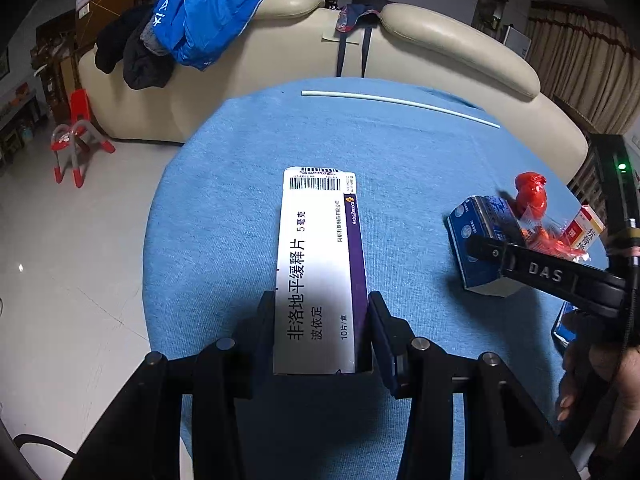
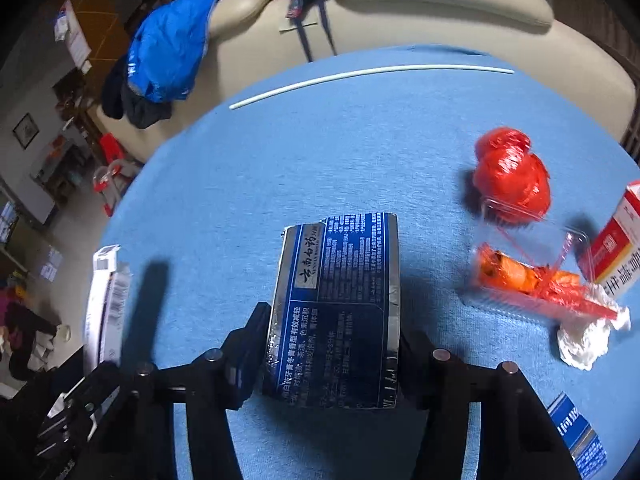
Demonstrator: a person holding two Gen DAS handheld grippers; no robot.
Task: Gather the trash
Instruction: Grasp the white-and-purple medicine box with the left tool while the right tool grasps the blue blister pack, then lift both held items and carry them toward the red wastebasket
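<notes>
Blue tablecloth, left gripper angled down clamping white box

Four cartons are counted, with one red bag, one clear tray, one tissue and one white tube.

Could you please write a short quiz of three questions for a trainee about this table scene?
1. True or false: the left gripper is shut on the white and purple medicine box.
2. What lies between the right gripper fingers? A) red plastic bag B) dark blue toothpaste box C) crumpled tissue
3. Fill in: a long white ____ lies near the far edge of the blue tablecloth.

Key: 1 true. 2 B, the dark blue toothpaste box. 3 tube.
</notes>
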